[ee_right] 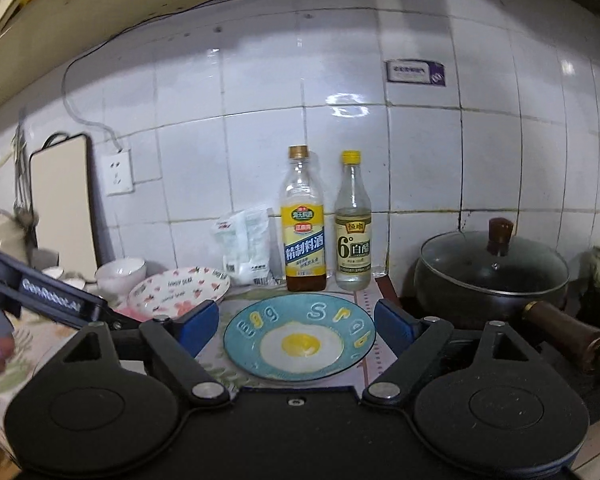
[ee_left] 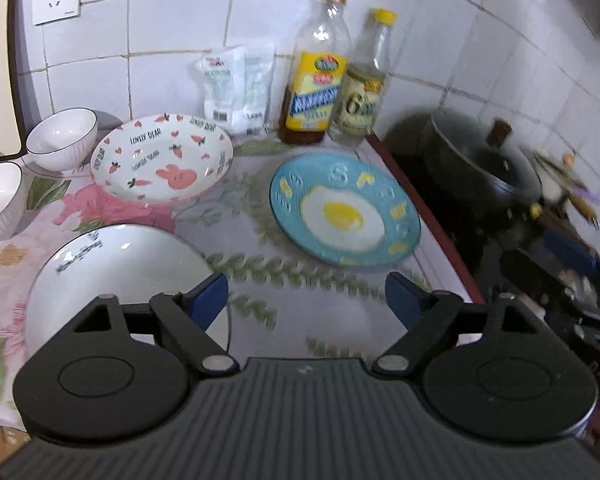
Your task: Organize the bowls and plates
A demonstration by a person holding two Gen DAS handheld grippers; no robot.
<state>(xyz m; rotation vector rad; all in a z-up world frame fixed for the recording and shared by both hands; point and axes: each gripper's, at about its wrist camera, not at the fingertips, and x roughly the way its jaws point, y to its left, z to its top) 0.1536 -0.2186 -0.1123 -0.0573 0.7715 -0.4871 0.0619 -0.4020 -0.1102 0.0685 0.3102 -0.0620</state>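
Both tools are seen released, with nothing between the blue pads: the left tool is held above the flowered worktop, and the right tool is aimed at the egg plate, which lies flat in front of the cooking-wine bottle and the vinegar bottle. No dish is held, so a pick appears to be in preparation. A white plate is found just beside the left tool's pad; the rabbit-print dish and two white bowls are spread further back. For the next move, one rim would have to be straddled and pinched, the covered pot being avoided.
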